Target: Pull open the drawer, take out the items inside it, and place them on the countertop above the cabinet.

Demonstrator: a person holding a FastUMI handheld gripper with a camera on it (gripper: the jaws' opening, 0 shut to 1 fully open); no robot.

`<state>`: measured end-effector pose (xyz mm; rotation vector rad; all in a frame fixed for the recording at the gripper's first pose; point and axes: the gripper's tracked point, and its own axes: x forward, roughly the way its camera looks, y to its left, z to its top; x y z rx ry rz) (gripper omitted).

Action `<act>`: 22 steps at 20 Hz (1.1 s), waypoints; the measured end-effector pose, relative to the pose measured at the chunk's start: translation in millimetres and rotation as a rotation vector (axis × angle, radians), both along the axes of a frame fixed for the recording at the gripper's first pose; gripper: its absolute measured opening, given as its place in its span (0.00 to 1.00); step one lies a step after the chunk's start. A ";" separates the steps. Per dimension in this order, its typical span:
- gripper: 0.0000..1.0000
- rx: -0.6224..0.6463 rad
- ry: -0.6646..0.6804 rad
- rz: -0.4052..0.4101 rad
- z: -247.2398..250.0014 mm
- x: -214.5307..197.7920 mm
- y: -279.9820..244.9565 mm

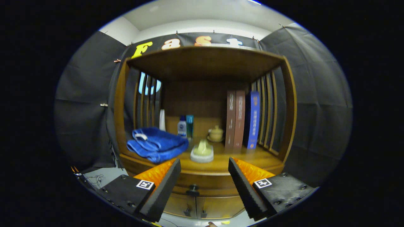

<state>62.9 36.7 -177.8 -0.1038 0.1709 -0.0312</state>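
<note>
A wooden cabinet stands ahead of me, and its drawer [202, 183] is pushed in flush under the countertop [221, 165]. The drawer's dark knob [193, 190] sits between my fingers, a little beyond them. My gripper [204, 170] is open with nothing between the fingers, held short of the drawer front. What lies inside the drawer is hidden. Below the drawer are two small cabinet doors [195, 206] with dark handles.
On the countertop lie a folded blue towel [156, 144], a pale dish with a yellowish lump [202, 152], a small lidded pot [216, 133], two little bottles [185, 126], a white bottle [162, 120] and three upright books [243, 119]. Slatted sides and a top board [205, 61] enclose the shelf.
</note>
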 end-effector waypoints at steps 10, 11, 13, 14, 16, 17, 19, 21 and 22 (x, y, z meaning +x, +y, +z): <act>0.99 0.092 -0.069 0.006 123.8 -58.5 4.8; 0.99 0.092 -0.069 -0.003 125.9 -64.2 3.0; 0.99 0.106 -0.075 -0.001 127.5 -70.6 5.8; 0.99 0.109 -0.077 -0.004 127.9 -73.1 4.9; 0.99 0.114 -0.088 -0.012 129.2 -75.9 3.1; 0.99 0.117 -0.095 -0.007 130.7 -76.2 5.6; 0.99 0.110 -0.101 -0.003 130.9 -75.6 7.1; 0.99 0.106 -0.099 0.002 130.1 -74.9 9.5; 0.99 0.113 -0.100 0.007 130.1 -75.1 12.2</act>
